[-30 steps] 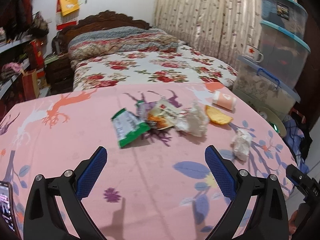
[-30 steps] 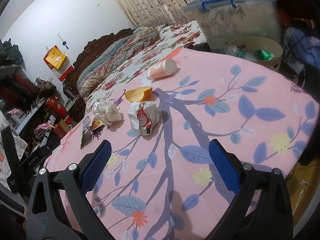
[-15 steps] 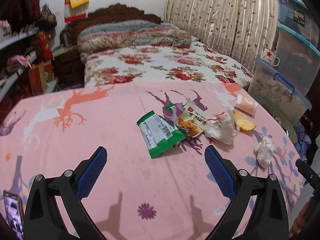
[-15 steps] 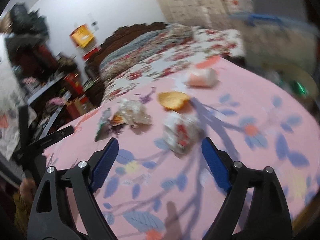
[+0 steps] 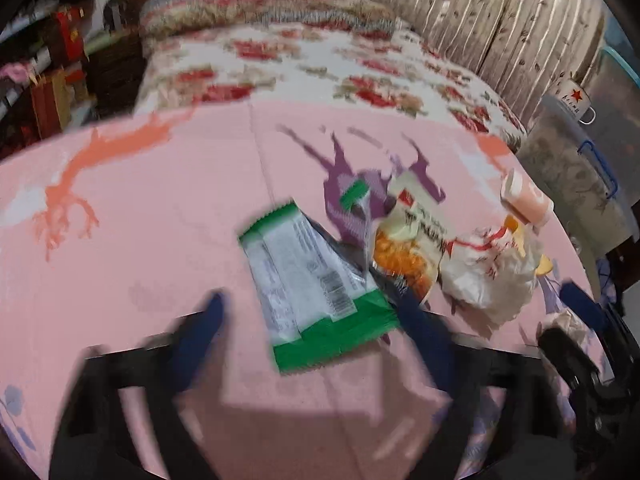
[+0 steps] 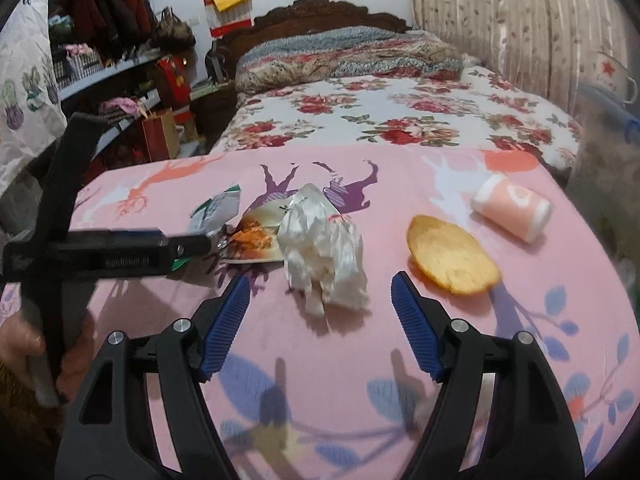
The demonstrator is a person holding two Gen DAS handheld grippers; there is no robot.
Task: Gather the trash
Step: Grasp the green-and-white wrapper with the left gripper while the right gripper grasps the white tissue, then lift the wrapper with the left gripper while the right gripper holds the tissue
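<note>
Trash lies on a pink printed tablecloth (image 5: 160,208). A green and white wrapper (image 5: 312,284) lies flat, with my open, motion-blurred left gripper (image 5: 316,332) straddling its near end. Beside it are an orange snack packet (image 5: 408,240), a crumpled white bag (image 5: 488,276) and a pink cup (image 5: 528,200) on its side. In the right wrist view my open right gripper (image 6: 320,312) sits just short of the crumpled white bag (image 6: 324,252). An orange peel (image 6: 452,260) and the pink cup (image 6: 512,208) lie to its right. The left gripper (image 6: 188,246) reaches in from the left over the wrapper (image 6: 216,212).
A bed with a floral cover (image 6: 384,116) stands behind the table. Shelves with bags (image 6: 120,76) are at the left. Stacked plastic storage boxes (image 5: 580,176) with an enamel mug (image 5: 572,100) stand at the right. Curtains (image 6: 500,20) hang behind.
My left gripper has moved forward and down onto the green wrapper. My right gripper has swung left from a crumpled tissue to face the white bag.
</note>
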